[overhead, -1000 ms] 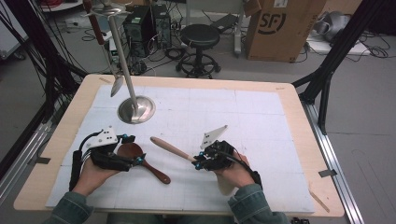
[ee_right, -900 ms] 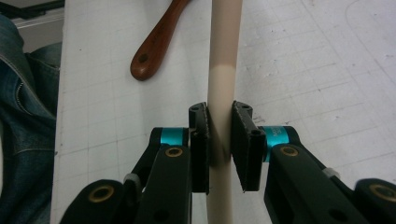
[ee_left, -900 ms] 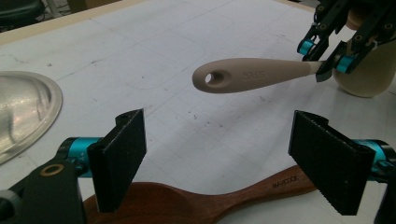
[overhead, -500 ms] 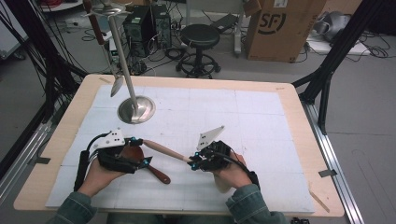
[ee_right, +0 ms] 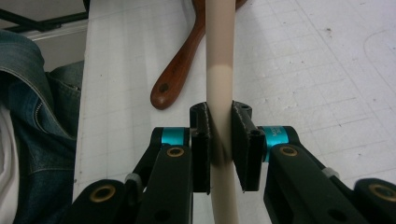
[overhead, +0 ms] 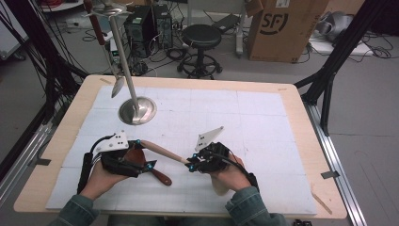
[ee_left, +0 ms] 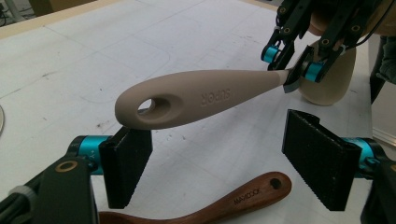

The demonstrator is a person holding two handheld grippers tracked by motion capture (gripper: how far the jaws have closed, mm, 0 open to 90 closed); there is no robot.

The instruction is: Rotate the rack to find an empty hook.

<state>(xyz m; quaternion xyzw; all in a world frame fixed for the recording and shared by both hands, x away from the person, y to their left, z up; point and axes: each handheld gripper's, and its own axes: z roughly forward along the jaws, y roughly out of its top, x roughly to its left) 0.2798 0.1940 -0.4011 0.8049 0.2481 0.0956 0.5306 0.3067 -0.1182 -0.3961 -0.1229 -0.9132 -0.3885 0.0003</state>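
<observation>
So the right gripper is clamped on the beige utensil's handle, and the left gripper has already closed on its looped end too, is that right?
Not quite. The right gripper is clamped on the beige utensil, but the left gripper has not closed on it. The left gripper view shows its jaws, which have just been closing, standing apart with the looped end between them and no pad pressing on it.

The spoon [ee_left: 196, 98] in the black tool [ee_right: 219, 140] is light tan. The spoon [ee_left: 224, 207] beside it is dark red-brown. The surface [overhead: 263, 122] is white with thin squares.
</observation>
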